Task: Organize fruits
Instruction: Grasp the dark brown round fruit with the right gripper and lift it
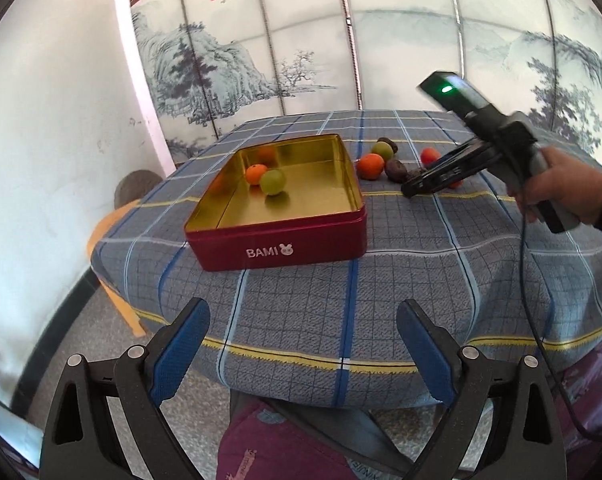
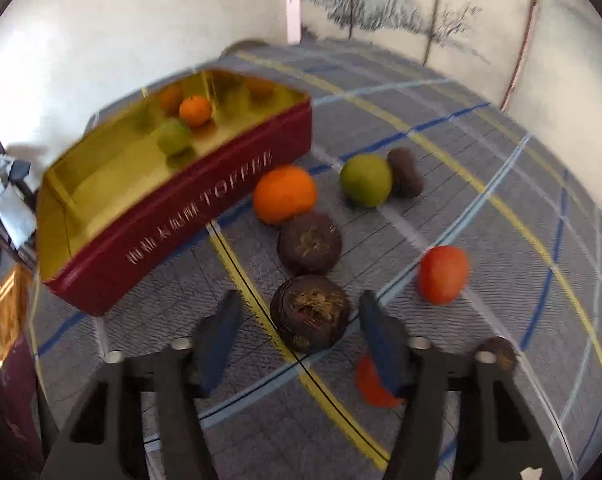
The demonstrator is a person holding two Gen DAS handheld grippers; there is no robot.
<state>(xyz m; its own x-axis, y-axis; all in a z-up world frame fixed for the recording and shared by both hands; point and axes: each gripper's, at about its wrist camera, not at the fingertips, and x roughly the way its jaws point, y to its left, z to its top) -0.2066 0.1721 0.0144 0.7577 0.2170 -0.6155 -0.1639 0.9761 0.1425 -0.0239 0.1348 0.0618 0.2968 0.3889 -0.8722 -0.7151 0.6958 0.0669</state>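
A red tin box (image 1: 277,246) with a gold inside stands on the plaid tablecloth and holds an orange (image 1: 256,173) and a green fruit (image 1: 273,182); the box also shows in the right wrist view (image 2: 173,220). My right gripper (image 2: 297,316) is open, its jaws on either side of a dark purple fruit (image 2: 309,318) on the cloth. It also shows in the left wrist view (image 1: 411,190), low over the loose fruits. My left gripper (image 1: 303,338) is open and empty, held off the table's near edge.
Loose on the cloth by the box lie another dark fruit (image 2: 309,243), an orange (image 2: 284,194), a green fruit (image 2: 365,179), a red fruit (image 2: 443,274) and more under my right fingers. A wooden chair (image 1: 119,300) stands at the table's left.
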